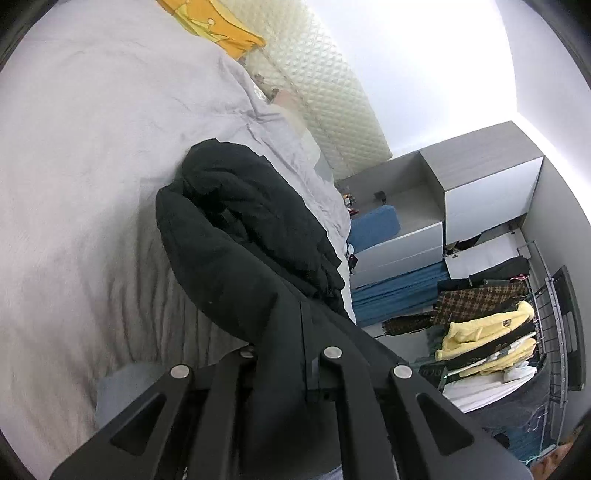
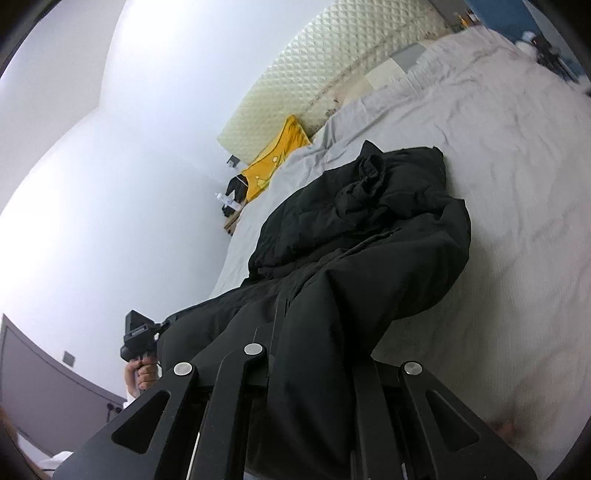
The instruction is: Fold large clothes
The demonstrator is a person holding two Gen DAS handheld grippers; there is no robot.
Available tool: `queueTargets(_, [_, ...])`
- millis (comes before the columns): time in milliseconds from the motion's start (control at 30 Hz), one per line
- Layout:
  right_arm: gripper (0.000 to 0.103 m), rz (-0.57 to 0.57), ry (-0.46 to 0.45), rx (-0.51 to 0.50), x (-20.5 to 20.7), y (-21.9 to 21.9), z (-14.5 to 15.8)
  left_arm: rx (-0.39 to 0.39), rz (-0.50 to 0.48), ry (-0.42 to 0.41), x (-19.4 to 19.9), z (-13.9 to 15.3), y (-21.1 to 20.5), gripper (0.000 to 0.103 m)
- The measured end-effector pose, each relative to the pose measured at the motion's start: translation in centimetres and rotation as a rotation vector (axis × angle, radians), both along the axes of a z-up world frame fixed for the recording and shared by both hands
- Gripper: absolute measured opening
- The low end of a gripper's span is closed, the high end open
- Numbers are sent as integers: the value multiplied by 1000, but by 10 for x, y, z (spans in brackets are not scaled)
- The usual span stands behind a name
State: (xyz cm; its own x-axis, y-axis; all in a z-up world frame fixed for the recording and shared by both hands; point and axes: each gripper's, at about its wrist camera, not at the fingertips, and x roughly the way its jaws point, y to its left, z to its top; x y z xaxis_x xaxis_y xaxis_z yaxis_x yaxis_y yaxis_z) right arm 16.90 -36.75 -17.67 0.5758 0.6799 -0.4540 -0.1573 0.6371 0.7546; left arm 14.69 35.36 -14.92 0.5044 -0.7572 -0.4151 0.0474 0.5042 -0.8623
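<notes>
- Black padded jacket (image 1: 236,229) (image 2: 369,236): a bulky dark garment lying bunched on the bed, its near edge lifted off the cover and drawn up into both grippers. The far part rests crumpled on the bedding; in the right wrist view a gathered cuff (image 2: 369,173) sits on top of that heap.
- Left gripper (image 1: 295,332): clenched on the jacket's near hem. The fabric runs over and between the fingers and hides their tips. In the right wrist view the same tool appears to the left of the jacket, gripped by the person's hand (image 2: 142,374).
- Right gripper (image 2: 295,325): likewise clamped on the jacket's near edge, the cloth stretched taut from the jaws toward the heap.
- Bed (image 1: 74,184) (image 2: 517,184): covered with a pale grey, wrinkled duvet that lies under the whole jacket.
- Cream quilted headboard (image 1: 325,85) (image 2: 314,74): beyond the jacket, at the far end of the bed.
- Orange-yellow pillow (image 1: 221,26) (image 2: 277,155): against the headboard, well apart from the jacket.
- Grey drawer units (image 1: 480,192): beside the bed on the jacket's right in the left wrist view, with blue fabric (image 1: 399,291) at their foot.
- Clothes rack (image 1: 554,314): beyond the drawers, carrying a yellow fleece garment (image 1: 487,332) and a brown checked garment (image 1: 476,299).
</notes>
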Motion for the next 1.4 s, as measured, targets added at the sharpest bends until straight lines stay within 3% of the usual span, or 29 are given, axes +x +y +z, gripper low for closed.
queueTargets(200, [7,-15,-3,5,-30,-9,9,-19,11,0,-40,-3,10,3])
queueTargets(500, [7,-55,-78,21,-7,-17,46,-4,31,-8,-12,28,7,4])
queueTargets(667, [6,-104,-78,51,38,-31,64,5,37,12,35,55,-3,5])
queueTargets(933, [6,-209,40,122,144,-51,59,65,61,94,132,76,-23,6])
queueTargets(1067, [6,-259,119,123,204,-56,43,92,103,165,195,69,-30,7])
queueTargets(1200, [6,-320,221,114,257,-60,13,116,160,243,248,43,-34,10])
queueTargets(1400, [6,-416,357,144,307,-67,-39,206,228,294,310,2,-38,10])
